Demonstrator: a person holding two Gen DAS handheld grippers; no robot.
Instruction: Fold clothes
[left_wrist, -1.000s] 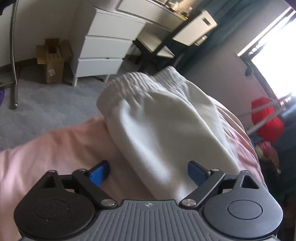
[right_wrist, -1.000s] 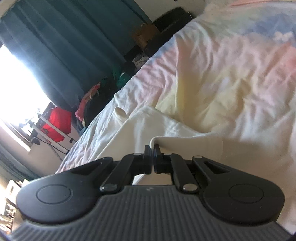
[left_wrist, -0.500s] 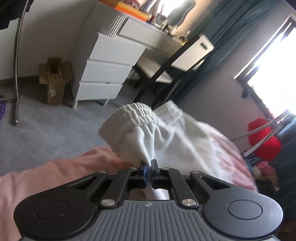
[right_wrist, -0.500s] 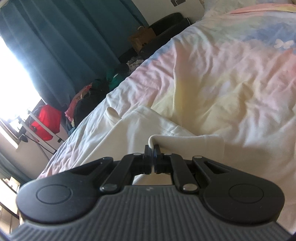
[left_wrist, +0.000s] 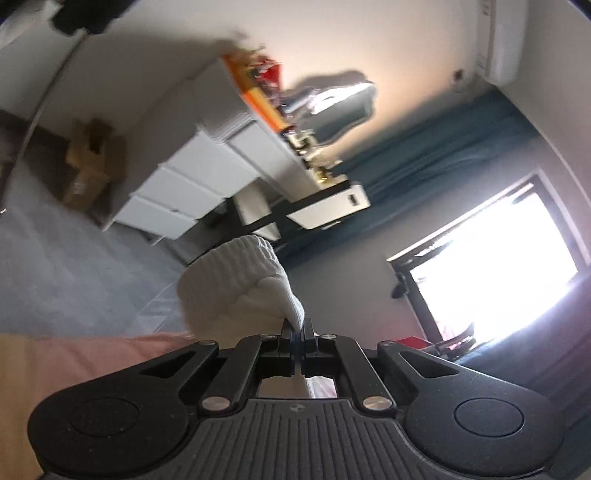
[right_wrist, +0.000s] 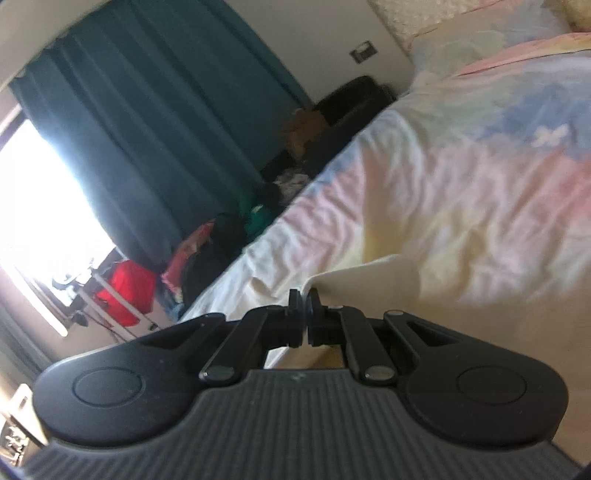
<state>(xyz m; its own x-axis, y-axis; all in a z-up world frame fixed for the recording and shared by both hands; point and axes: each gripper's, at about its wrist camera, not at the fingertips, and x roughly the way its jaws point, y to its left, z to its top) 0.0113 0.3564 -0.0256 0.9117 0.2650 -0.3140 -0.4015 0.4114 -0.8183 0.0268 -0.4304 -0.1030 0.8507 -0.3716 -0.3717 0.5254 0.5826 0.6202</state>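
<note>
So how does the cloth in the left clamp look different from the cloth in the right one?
The left gripper pinches the white garment by its bunched, ribbed, gathered end, lifted off the bed. The right gripper pinches a smooth, flat, creamier edge lying low over the pastel bedspread. Both grippers are shut on fabric.

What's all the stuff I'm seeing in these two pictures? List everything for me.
white garment: one, ribbed with elastic band, bunched and lifted in front of the left gripper; cream edge at the right
bedspread: one, pastel pink, yellow and blue, under the garment
drawer unit: one, white, by the wall
chair: one, black and white, at the desk
cardboard box: one, brown, on the floor
curtains: teal, beside the bright window
red object: one, below the window
left hand-held gripper: black, shut on the garment
right hand-held gripper: black, shut on the garment
</note>
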